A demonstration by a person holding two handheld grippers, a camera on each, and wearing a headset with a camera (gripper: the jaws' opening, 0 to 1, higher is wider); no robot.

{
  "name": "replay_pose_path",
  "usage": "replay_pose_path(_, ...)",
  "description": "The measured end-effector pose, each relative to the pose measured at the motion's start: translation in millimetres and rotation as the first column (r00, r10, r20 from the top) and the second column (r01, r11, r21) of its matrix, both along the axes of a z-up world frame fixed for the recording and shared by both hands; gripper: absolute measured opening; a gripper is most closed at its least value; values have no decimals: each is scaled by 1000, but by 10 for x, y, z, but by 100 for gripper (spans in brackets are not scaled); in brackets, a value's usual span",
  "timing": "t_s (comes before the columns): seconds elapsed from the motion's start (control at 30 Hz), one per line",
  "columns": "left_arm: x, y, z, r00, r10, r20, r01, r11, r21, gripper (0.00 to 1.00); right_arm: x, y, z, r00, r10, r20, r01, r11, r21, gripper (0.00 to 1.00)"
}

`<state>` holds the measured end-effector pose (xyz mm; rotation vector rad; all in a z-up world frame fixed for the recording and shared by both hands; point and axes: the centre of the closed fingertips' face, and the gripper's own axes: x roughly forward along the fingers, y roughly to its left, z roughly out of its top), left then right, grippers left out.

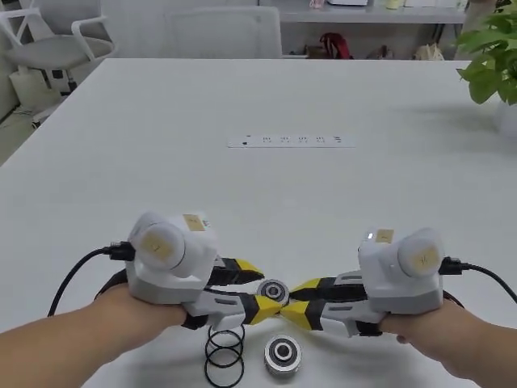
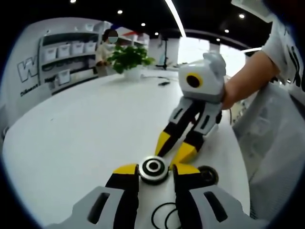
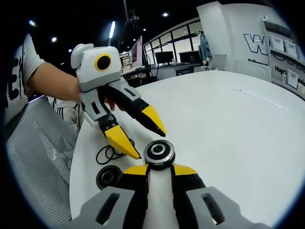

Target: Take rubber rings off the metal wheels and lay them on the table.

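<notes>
- Metal wheel [image 1: 273, 291] sits low in the middle of the head view, caught between the yellow tips of the left gripper [image 1: 258, 290], whose jaws close on it from both sides.
- In the left gripper view the same wheel fills the gap between that gripper's two tips and touches both.
- The right gripper [image 1: 293, 301] comes in from the right of the frame with its jaws narrowly apart and their tips against the wheel's rim. Whether they actually pinch it cannot be told.
- In the right gripper view the wheel stands just above that gripper's tips and shows a dark outer band around a bright centre.
- A second wheel [image 1: 283, 353] lies flat on the table [image 1: 323, 202] just below the grippers, at the bottom centre of the frame.
- Rubber rings [image 1: 224, 356], thin black loops that overlap, lie on the table just left of the second wheel.
- A power strip [image 1: 291, 141] lies well apart, in the upper middle of the frame.
- A green plant [image 1: 493, 56] shows at the upper right edge, and a chair [image 1: 56, 40] at the upper left.
</notes>
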<state>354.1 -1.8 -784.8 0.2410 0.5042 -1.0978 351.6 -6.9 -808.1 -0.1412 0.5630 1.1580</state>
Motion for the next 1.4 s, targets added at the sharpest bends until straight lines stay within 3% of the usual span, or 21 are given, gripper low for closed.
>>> replay_pose_path(0.2,2,-37,-35,1000,-13,5,13,1000,18,24,4,-1,-4,1000,-2,1,2,1000,4,15)
replay_pose_path(0.3,-25,-47,-80,999,-32,19,31,998,49,23,2,1,1,1000,-4,0,4,1000,6,15)
replay_pose_path(0.33,-19,-61,-68,999,-40,36,39,998,44,23,3,1,1,1000,-6,-1,6,1000,7,15)
replay_pose_path(0.63,8,-31,-69,999,-19,32,17,999,46,20,6,3,-1,1000,-11,-3,11,1000,9,14)
replay_pose_path(0.8,49,-9,-62,1000,22,-10,-22,1000,5,17,11,0,-2,1000,-15,-5,15,1000,11,14)
replay_pose_path(1.0,51,-18,-69,1000,17,16,-17,999,28,14,18,-7,-3,1000,-20,-13,20,1000,18,13)
replay_pose_path(1.17,53,-18,-71,1000,23,16,-23,999,28,14,19,-17,-4,999,-27,-33,28,999,29,13)
replay_pose_path(1.33,50,-21,-75,999,29,18,-29,999,29,14,53,-59,-26,994,-60,-88,64,997,51,2)
replay_pose_path(1.4,51,-19,-77,999,38,21,-38,999,27,14,44,-54,-22,995,-59,-80,63,997,48,2)
